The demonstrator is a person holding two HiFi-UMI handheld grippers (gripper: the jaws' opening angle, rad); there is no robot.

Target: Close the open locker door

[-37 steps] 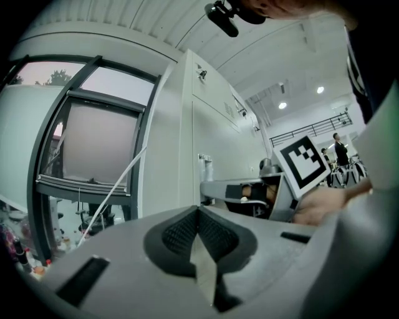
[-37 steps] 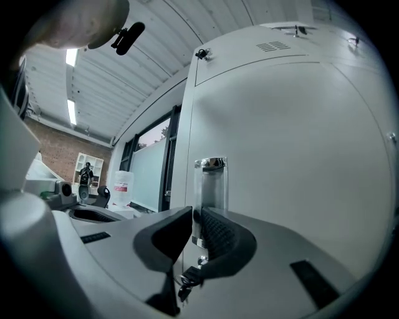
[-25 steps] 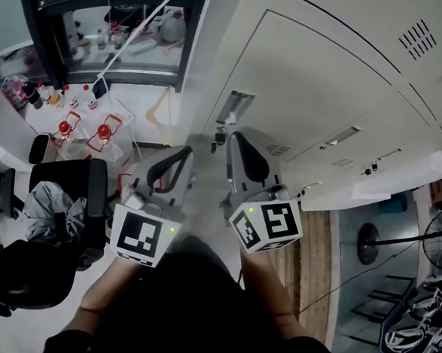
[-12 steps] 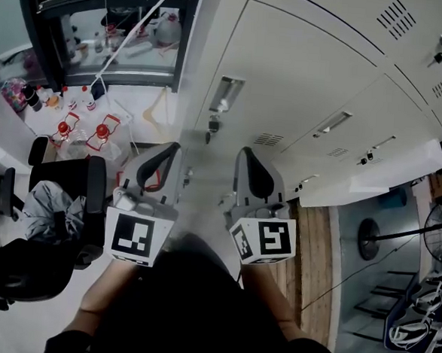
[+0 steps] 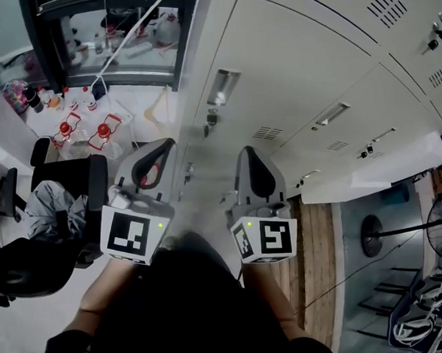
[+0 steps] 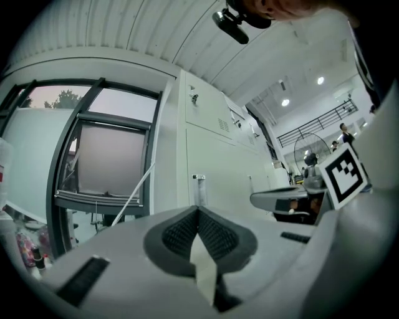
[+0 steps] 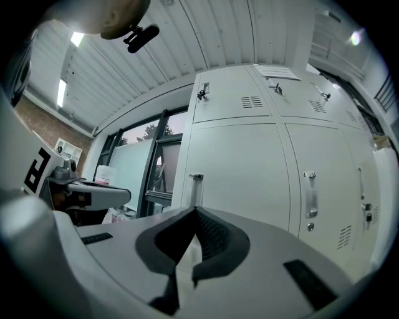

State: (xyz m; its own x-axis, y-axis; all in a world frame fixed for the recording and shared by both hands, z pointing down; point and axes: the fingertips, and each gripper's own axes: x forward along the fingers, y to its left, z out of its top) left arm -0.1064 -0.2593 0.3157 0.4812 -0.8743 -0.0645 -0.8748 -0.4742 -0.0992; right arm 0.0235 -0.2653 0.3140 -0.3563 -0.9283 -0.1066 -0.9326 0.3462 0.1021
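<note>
Pale grey lockers (image 5: 288, 78) fill our view; the open locker door (image 5: 379, 175) juts out well to our right — stiff, light sheet metal, we judge, best pushed near its free edge. Left gripper (image 5: 161, 143) and right gripper (image 5: 248, 151) are clenched, empty.

There are two grippers low in the middle of the head view: the left gripper (image 5: 163, 142) and the right gripper (image 5: 250, 151). Each one has one cube with square markers, so that makes two: the left cube (image 5: 132, 235) and the right cube (image 5: 266, 239).

Three long handles show on the tall lockers: the first handle (image 5: 222, 87), the second handle (image 5: 331, 114) and the third handle (image 5: 380, 135). One open locker door (image 5: 372, 175) sticks out at the right.

At the left are two bottles with red tops, the first bottle (image 5: 64, 129) and the second bottle (image 5: 103, 132), and one black chair (image 5: 54, 190).
</note>
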